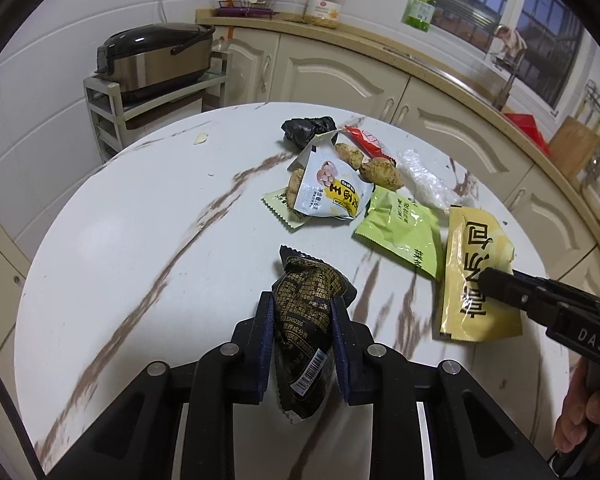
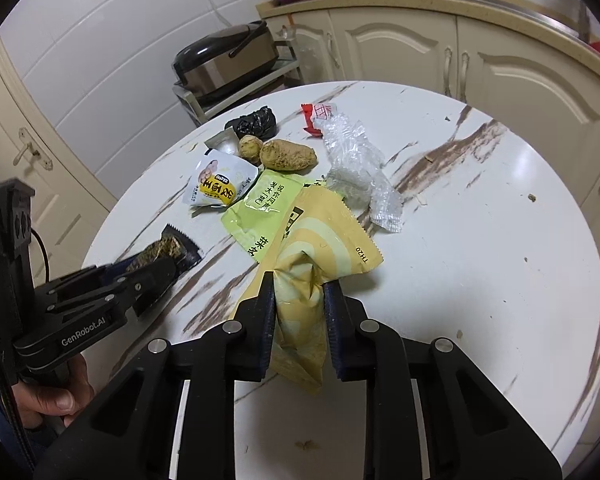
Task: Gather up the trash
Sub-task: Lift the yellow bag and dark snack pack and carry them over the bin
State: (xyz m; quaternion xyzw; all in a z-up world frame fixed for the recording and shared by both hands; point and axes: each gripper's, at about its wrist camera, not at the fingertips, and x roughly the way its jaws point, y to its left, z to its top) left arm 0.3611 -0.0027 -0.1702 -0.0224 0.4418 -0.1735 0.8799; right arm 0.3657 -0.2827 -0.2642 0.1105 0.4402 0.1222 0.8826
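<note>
My left gripper [image 1: 300,304] is shut on a crumpled black snack wrapper [image 1: 306,312] with gold print, pinched between the blue pads just above the round marble table [image 1: 140,240]. My right gripper [image 2: 299,286] is shut on a yellow packet [image 2: 320,240], squeezed at its lower half. In the left wrist view the right gripper [image 1: 486,280] lies over the yellow packet [image 1: 476,248]. In the right wrist view the left gripper [image 2: 168,270] covers the black wrapper [image 2: 168,246].
Other litter lies in the table's middle: a green packet [image 1: 400,232], a white-and-yellow pouch [image 1: 332,190], ginger pieces [image 1: 380,172], a clear plastic wrapper [image 2: 356,160], a red wrapper [image 2: 316,114], a black bag [image 1: 308,130]. A rice cooker [image 1: 156,56] stands on a rack behind.
</note>
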